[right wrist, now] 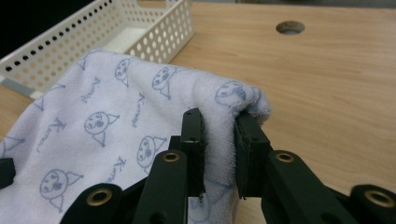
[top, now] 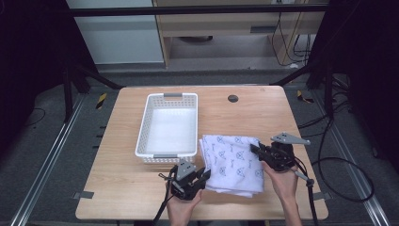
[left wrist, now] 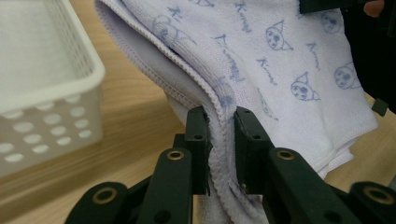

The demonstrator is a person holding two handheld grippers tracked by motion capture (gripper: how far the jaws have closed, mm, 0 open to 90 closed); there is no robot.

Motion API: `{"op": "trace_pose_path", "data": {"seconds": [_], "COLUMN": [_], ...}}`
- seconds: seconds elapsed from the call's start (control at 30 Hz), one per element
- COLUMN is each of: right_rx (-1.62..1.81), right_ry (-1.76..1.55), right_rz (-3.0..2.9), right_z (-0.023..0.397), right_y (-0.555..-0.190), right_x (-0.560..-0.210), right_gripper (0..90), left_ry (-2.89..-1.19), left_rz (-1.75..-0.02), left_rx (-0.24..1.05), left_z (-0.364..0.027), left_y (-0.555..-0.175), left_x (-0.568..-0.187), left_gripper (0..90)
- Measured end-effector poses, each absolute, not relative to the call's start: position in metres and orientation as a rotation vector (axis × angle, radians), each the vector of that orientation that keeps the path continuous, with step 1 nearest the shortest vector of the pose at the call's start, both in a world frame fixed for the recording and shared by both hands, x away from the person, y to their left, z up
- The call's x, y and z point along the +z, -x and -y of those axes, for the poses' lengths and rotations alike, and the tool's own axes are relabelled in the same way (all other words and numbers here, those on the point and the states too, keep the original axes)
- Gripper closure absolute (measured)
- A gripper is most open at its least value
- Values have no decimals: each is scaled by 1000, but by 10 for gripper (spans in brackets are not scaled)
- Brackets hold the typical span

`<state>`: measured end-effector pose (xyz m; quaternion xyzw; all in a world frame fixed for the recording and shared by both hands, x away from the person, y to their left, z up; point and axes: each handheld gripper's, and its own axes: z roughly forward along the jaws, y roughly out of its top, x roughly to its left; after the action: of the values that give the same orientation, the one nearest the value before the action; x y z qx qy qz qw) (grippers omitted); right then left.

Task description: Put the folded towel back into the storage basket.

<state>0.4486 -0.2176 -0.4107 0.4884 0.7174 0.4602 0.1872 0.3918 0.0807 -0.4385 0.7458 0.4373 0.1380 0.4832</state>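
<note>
Left tool clamped on near-left edge of towel, jaws pinched tight on hemmed border; in left gripper view, folded layers of towel squeezed between both black jaws of left tool, stitched hem hanging down through the gap. Right tool clamped on right edge of same towel; in right gripper view, rolled fold of towel gripped in right tool, cloth bunched over the jaw tips. Both tools closed on fabric, nothing else between the jaws. Towel white with pale blue printed faces and lettering, folded in several layers, lying on front right part of table, held edges lifted slightly off the wood, middle draped between the two tools. Sat just right of white perforated basket, near corner close to basket's front right corner, touching or not: hard to tell. Basket also seen at left in left gripper view, and basket behind towel in right gripper view. Round hole in table surface beyond towel, well apart from it; same hole seen far back in right gripper view. Hands gripping both tools from table's near edge, cables trailing back toward the person.
</note>
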Motion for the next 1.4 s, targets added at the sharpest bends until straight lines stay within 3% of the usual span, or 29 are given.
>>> {"op": "trace_pose_path", "data": {"seconds": [0.63,1.4], "right_rx": [1359,1472], "right_ry": [-1306,-1220], "right_rz": [-1837,-1792], "right_z": [169,136], "right_y": [-435,-458], "right_x": [-374,-350], "right_gripper": [762,762], "left_ry": [-1768,-1705], "left_rz": [-1039,-1053], "left_rx": [412,486], "left_z": [-114,-148], "left_y": [-399,-414], "left_x": [-400,-369], "left_gripper": [767,768]}}
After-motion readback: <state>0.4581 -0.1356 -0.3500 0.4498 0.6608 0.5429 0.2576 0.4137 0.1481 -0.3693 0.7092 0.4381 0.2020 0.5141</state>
